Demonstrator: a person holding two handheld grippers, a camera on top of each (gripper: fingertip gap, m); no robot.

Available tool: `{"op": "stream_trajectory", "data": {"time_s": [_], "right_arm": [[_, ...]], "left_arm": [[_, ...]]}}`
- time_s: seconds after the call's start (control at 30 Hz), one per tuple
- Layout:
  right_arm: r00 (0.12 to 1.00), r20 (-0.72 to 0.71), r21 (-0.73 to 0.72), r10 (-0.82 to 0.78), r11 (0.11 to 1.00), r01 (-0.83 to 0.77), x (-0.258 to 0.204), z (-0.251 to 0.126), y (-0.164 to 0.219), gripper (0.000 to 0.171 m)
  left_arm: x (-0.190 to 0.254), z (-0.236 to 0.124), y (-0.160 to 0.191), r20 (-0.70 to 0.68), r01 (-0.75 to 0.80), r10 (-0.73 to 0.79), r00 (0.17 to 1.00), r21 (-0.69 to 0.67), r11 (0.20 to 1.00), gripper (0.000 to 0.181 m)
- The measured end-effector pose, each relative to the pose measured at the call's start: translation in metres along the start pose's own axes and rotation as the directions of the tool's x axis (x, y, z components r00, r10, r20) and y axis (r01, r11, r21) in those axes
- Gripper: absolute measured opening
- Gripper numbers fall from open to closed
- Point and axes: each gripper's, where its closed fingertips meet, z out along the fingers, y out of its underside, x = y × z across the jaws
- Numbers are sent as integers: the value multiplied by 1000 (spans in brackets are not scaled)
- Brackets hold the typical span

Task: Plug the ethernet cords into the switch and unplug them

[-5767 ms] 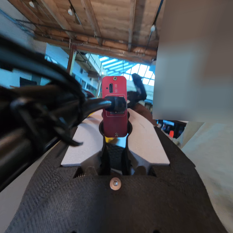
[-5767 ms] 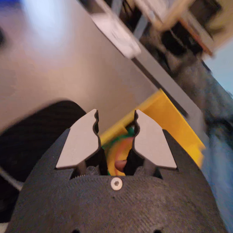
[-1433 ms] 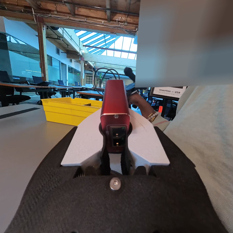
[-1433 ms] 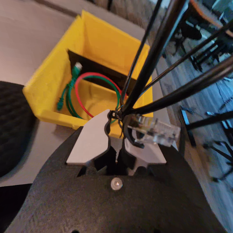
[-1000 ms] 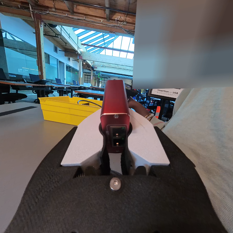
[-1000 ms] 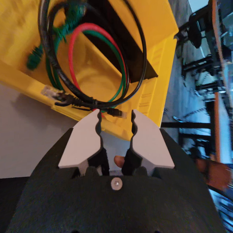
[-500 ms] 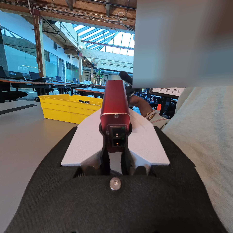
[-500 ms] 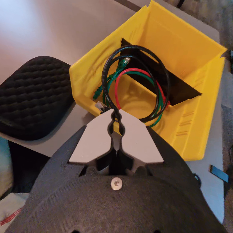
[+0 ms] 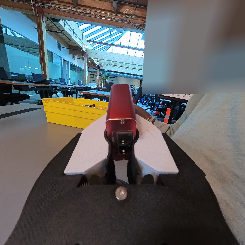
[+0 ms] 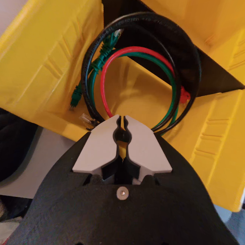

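My left gripper point(image 9: 121, 117) is shut on a red switch point(image 9: 120, 106). It holds the switch lengthwise above the grey table, its two empty ports point(image 9: 124, 143) facing the camera. My right gripper point(image 10: 122, 116) hangs over the near wall of a yellow bin point(image 10: 39, 53) and is shut on a black ethernet cord point(image 10: 145, 17), which sits in the round notch between the fingers. The black cord coils in the bin, its clear plug point(image 10: 84, 119) just left of the fingertips. A green cord point(image 10: 171, 74) and a red cord point(image 10: 104, 74) lie coiled inside the black loop.
A black divider point(image 10: 212, 74) stands across the bin. The bin also shows in the left wrist view point(image 9: 69, 112), ahead and to the left on the grey table point(image 9: 26, 139). A person's light sleeve point(image 9: 212, 145) fills the right. A black pad point(image 10: 13, 139) lies left of the bin. There is about 35 cm between the tips of the two grippers.
My right gripper went from open to shut on the black cord, and its view swung round and drew in close over the bin. My left gripper kept hold of the switch, almost still.
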Motion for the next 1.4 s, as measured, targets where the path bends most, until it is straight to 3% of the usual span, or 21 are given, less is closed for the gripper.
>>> {"op": "stream_trajectory", "data": {"time_s": [0.03,0.13,0.3,0.43,0.53,0.67,0.9,1.0,1.13,1.2,1.27,1.33,1.4], "right_arm": [[999,-22,-14,-25,1000,25,2,-1,1,6],[999,-42,34,-5,999,6,4,-13,-7,26],[993,-116,321,7,947,31,11,-39,-65,29],[982,-184,415,-43,902,117,21,-33,-106,39],[977,-209,411,-33,904,119,29,-13,-119,38],[977,-209,309,34,950,33,35,16,-102,35],[943,-332,308,36,949,72,40,13,-99,37],[918,-394,396,40,909,131,42,-5,-107,35],[960,-264,505,89,861,59,21,-31,-116,45],[993,-111,670,47,741,40,-14,-63,-139,45],[985,120,826,-127,562,-28,-76,-107,-164,41],[864,316,891,-391,436,-128,-149,-149,-172,36],[667,448,873,-596,453,-182,-215,-169,-163,37]], "left_arm": [[0,0,0,0,-1,1,1000,-1,1000,29],[0,0,0,1,0,0,1000,0,1000,29],[-1,0,0,2,7,-7,1000,2,1000,29],[-1,0,0,6,1,-1,1000,2,1000,29],[-2,0,0,7,3,-3,1000,2,1000,29],[-2,0,0,5,7,-7,1000,0,1000,29],[-3,0,1,12,14,-14,1000,-2,1000,29],[-6,-1,2,24,25,-25,999,-4,1000,29],[-12,0,5,52,54,-53,997,-22,998,29],[-12,-1,5,52,55,-54,997,-21,998,29],[-12,0,6,52,56,-54,997,-24,998,29],[-11,0,7,49,51,-49,998,-30,998,29],[-9,1,6,39,38,-36,999,-32,999,29]]}}
